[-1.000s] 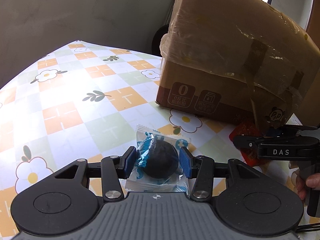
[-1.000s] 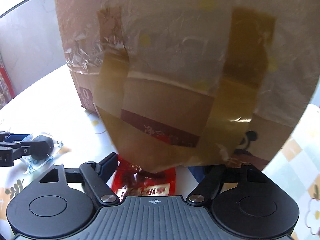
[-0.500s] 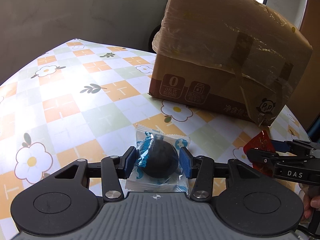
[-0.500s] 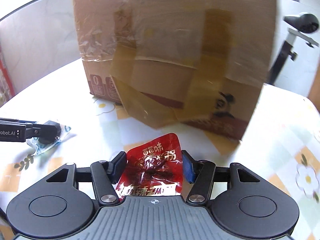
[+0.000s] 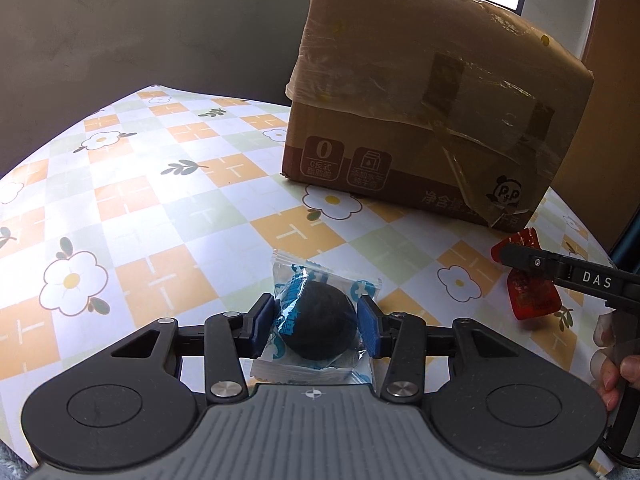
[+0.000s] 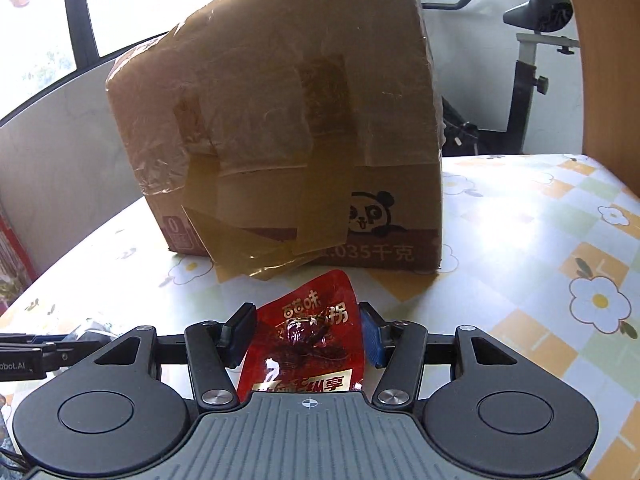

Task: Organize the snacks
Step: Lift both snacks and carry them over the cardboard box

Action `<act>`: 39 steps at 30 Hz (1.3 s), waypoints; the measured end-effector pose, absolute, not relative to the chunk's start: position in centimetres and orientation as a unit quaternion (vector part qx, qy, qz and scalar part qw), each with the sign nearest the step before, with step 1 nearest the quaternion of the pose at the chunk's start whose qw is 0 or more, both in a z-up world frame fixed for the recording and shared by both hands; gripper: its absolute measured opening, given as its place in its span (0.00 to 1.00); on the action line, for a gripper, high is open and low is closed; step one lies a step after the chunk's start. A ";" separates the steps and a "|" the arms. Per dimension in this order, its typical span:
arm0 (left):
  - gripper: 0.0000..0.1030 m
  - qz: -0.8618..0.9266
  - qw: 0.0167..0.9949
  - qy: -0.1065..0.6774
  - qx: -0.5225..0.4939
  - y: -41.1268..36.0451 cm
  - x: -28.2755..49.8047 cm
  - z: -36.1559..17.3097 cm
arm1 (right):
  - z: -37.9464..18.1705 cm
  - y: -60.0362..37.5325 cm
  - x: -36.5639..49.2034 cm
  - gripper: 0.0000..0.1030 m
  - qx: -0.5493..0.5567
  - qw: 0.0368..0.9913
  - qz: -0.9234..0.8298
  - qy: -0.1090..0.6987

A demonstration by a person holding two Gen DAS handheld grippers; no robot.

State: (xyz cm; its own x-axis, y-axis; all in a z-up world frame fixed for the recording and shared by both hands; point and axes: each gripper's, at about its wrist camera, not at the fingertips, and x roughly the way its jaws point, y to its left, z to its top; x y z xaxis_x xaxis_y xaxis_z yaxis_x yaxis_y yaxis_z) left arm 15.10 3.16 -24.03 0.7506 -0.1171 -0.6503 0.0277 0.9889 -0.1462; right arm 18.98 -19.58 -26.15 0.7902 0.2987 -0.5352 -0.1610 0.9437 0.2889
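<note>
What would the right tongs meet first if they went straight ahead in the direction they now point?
Most likely the taped cardboard box. The right tongs, shut on the red snack packet, point at its front face, with only bare tablecloth between. Depth is hard to judge in this view.

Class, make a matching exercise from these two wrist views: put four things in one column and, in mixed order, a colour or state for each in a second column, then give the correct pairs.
Things:
1. red snack packet
2. dark round snack
3. cardboard box
4. tablecloth

Descriptions:
A. brown, patched with clear tape, panda print
B. between the right gripper's blue pads
C. orange and green checks with white flowers
D. in a clear and blue wrapper, held by the left gripper

Pairs: 1-B, 2-D, 3-A, 4-C
</note>
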 end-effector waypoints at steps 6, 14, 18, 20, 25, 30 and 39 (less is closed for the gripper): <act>0.46 -0.042 0.935 0.347 -0.049 2.6 14.9 -24.0 | -26.3 -19.6 19.0 0.49 0.118 0.940 0.120 0.298; 0.46 -0.030 0.937 0.344 -0.052 3.0 15.0 -24.1 | -26.3 -19.6 19.0 0.49 0.119 0.939 0.120 0.299; 0.46 -0.031 0.937 0.343 -0.050 3.0 15.0 -24.1 | -26.2 -19.6 19.0 0.49 0.120 0.939 0.120 0.298; 0.46 -0.031 0.938 0.342 -0.049 3.0 14.9 -24.0 | -26.3 -19.6 19.0 0.49 0.120 0.939 0.120 0.298; 0.45 -0.028 0.943 0.330 -0.042 3.3 14.9 -23.5 | -26.2 -19.6 18.9 0.49 0.119 0.941 0.118 0.295; 0.45 -0.023 0.955 0.294 -0.025 3.7 15.4 -21.0 | -25.6 -19.6 18.5 0.49 0.118 0.946 0.112 0.280; 0.45 -0.039 0.971 0.236 -0.012 2.7 17.0 -15.3 | -20.6 -20.6 17.8 0.49 0.126 0.960 0.117 0.222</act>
State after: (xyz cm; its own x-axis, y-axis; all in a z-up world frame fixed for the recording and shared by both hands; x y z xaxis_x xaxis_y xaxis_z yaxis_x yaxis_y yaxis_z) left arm 16.96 2.73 -15.28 0.8859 -0.0820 -0.4565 0.0704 0.9966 -0.0423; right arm 17.84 -20.64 -20.63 0.8743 0.2809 -0.3959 -0.1693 0.9408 0.2938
